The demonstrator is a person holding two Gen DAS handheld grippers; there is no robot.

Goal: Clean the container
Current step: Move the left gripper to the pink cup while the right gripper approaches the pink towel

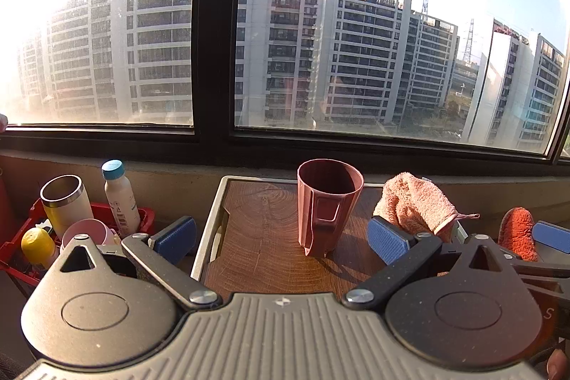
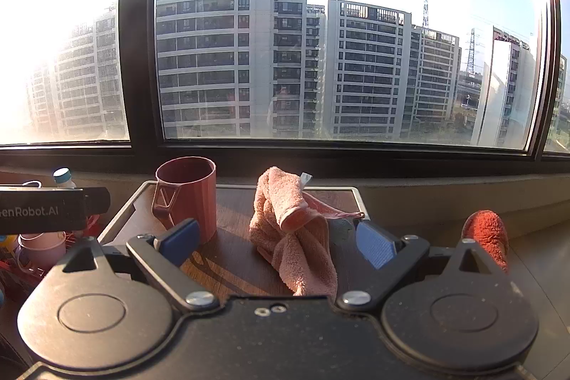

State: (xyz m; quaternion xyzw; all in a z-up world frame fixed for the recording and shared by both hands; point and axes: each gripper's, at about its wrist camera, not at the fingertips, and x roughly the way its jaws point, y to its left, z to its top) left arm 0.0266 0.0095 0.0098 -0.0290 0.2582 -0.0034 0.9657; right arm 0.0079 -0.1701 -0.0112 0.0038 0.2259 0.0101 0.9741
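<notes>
A dusty-pink ribbed plastic cup with an angular handle (image 1: 327, 205) stands upright on a wood-grain tray table with a pale raised rim (image 1: 249, 237), set before a wide dark-framed window. Just beside the cup, to its right, a crumpled pale-pink terry cloth (image 2: 295, 237) lies heaped on the same table. The left gripper (image 1: 281, 237) hovers in front of the cup with its blue-padded fingers (image 1: 176, 237) spread wide and nothing between them. The right gripper (image 2: 276, 241) is likewise spread, bracketing the cloth without pressing it. A red wire basket (image 1: 21, 251) of bottles sits left of the table
</notes>
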